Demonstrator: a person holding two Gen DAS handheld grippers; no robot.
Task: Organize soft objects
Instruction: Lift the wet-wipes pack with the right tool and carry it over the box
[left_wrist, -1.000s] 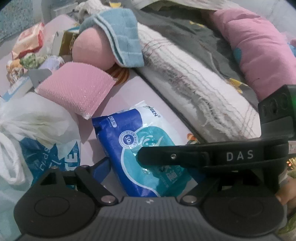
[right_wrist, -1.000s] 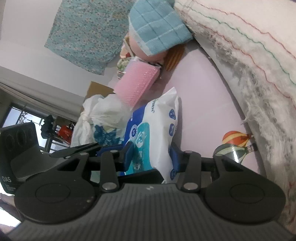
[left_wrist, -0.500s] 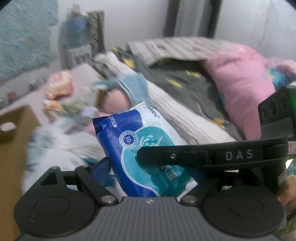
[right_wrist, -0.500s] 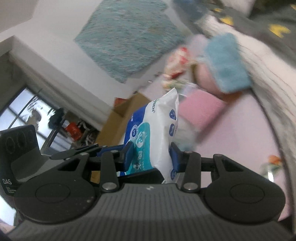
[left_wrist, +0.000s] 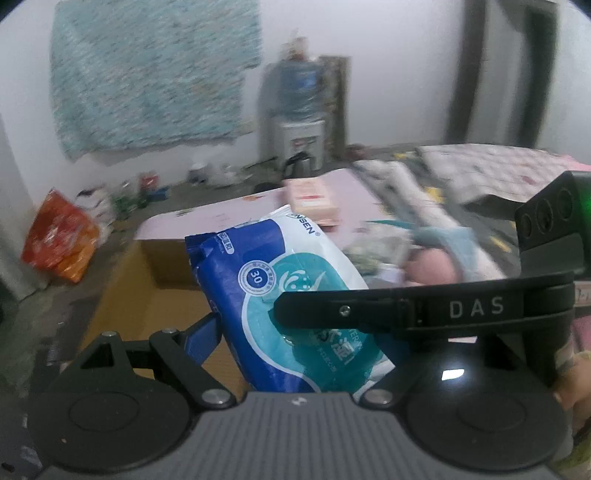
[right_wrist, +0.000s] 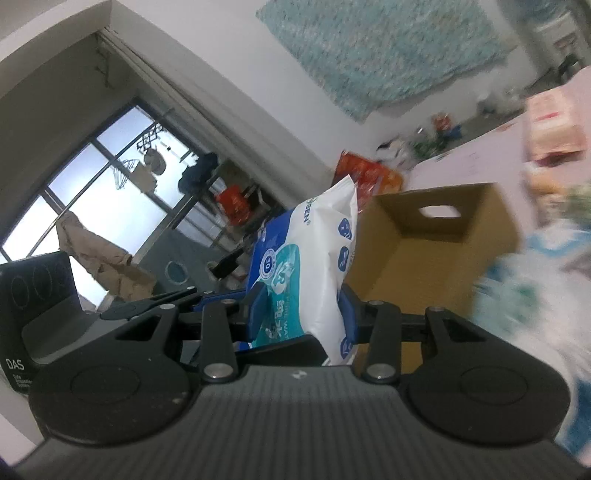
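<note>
The view is changing most of all: a second ago both cameras were looking down at the bed's clutter of towels and a pink sponge, and now they are taking in the room's white wall, a teal cloth hanging on it, and an open cardboard box (right_wrist: 436, 236) beside the pink bed surface (left_wrist: 221, 218). The wet-wipes pack (left_wrist: 291, 302), lying flat on the bed before, is now hanging in the air in front of that box, carried between both tools. The right gripper (right_wrist: 301, 314) is pinching the pack (right_wrist: 314, 266) across its thin side, its blue fingers (right_wrist: 256, 306) pressing in from either face. The left gripper (left_wrist: 299, 339) is holding it across its width, fingers spread wide, one blue finger (left_wrist: 205, 332) lying against the pack's left edge; the other is hidden behind the right tool's black arm crossing the pack.
</note>
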